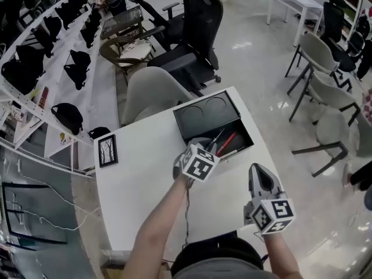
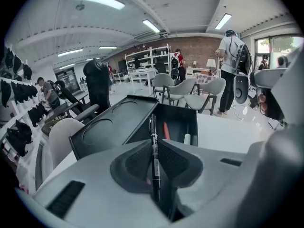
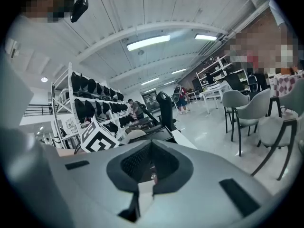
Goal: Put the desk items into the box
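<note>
black pen (image 2: 153,127) clamped in my left claw (image 2: 155,148), over black box (image 2: 179,115) at 12 o'clock. my right claw (image 3: 151,165) closed, empty, at 4 o'clock.

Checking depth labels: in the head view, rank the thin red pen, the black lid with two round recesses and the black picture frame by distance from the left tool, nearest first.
1. thin red pen, inside the open black box, just right of the left tool.
2. black lid with two round recesses, beyond the tool.
3. black picture frame, far left on the white table.
</note>
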Demonstrator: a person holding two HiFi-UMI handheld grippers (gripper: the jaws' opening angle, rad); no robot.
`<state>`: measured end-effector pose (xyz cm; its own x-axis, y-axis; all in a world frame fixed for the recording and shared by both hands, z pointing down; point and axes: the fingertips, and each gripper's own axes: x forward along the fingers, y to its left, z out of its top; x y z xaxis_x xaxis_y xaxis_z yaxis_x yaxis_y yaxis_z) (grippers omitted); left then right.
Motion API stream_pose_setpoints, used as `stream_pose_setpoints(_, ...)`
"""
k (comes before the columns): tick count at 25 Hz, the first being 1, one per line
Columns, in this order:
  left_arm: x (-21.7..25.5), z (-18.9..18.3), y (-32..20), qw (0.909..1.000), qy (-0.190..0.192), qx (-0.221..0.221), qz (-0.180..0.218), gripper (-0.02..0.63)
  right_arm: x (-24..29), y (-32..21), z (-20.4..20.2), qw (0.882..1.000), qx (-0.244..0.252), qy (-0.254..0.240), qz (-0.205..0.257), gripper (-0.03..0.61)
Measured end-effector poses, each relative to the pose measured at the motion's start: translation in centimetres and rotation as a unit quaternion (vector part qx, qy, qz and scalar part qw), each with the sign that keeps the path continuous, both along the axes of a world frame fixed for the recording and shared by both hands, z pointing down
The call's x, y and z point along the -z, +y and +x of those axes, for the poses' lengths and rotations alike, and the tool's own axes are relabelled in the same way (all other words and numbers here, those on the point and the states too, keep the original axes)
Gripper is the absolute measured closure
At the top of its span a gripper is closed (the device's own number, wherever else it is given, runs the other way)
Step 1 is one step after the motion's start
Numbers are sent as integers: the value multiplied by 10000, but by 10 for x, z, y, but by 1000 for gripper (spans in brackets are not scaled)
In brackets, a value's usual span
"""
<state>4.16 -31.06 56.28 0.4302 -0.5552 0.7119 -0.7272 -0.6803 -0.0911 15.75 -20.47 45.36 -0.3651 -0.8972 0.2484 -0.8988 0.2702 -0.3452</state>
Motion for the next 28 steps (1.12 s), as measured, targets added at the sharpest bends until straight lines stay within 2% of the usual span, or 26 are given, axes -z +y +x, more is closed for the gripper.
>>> stream_pose_setpoints(5,-12,4,-2,9995,-226,-129,-191,569,-3,0,2,10000,-6,-23,-40,575)
stream_pose_setpoints(13,-24,4,-5,9973,-537,-131,-485,569,-6,0,0,9999,45,-24,-92,575)
stream_pose_setpoints(17,-31,2,-4,9942,-810,-84,-706,569,-6,0,-3,9999,80,-44,-91,575)
stream_pose_setpoints(28,-38,2,-4,9912,-1055,-92,-789,568,-9,-2,-2,9999,101,-29,-130,575)
